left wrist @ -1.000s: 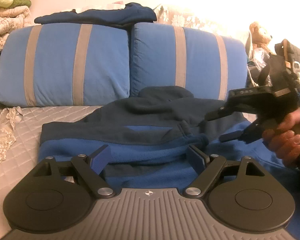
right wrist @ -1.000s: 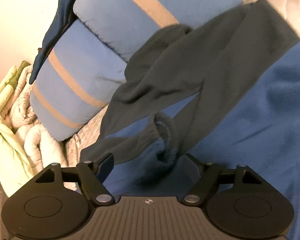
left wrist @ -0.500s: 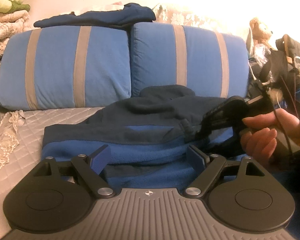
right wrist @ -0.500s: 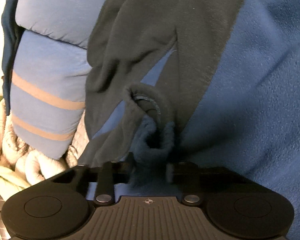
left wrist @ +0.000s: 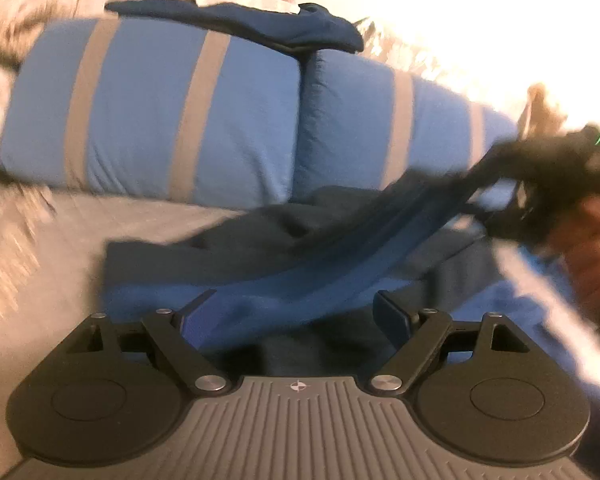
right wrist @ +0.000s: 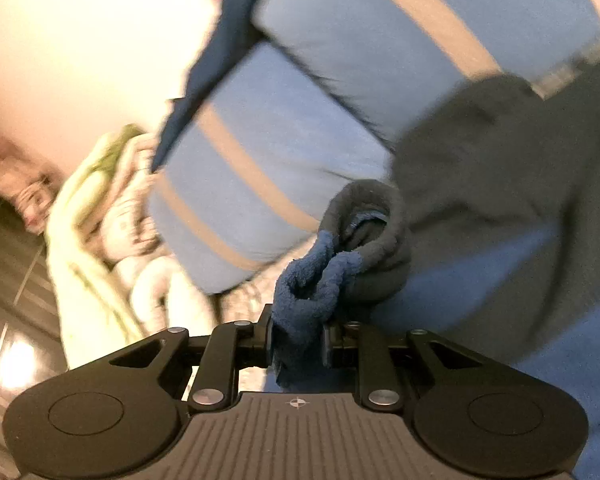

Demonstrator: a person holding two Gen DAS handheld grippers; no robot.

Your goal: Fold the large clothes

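A large blue and dark grey fleece (left wrist: pixel 160 268) lies on the bed in front of the pillows. My left gripper (left wrist: pixel 294 304) hovers open over its near blue edge, nothing between its fingers. In the left wrist view my right gripper (left wrist: pixel 484 188), blurred, is at the right and has pulled one sleeve (left wrist: pixel 380 232) up into a taut band. In the right wrist view the right gripper (right wrist: pixel 298 340) has jaws closing, its pads pressing on the blue and grey sleeve cuff (right wrist: pixel 312 280). The fleece body (right wrist: pixel 500 200) hangs to the right behind it.
Two blue pillows with tan stripes (left wrist: pixel 160 112) stand behind the fleece, a folded dark blue garment (left wrist: pixel 260 24) on top. Pale blankets (right wrist: pixel 100 220) are piled at the left. The grey quilted bedcover (left wrist: pixel 40 260) shows left of the fleece. A hand (left wrist: pixel 596 256) holds the right gripper.
The right gripper went from open to shut on the sleeve cuff, then rose and drew the sleeve up to the right. The left gripper stayed open and shifted sideways.
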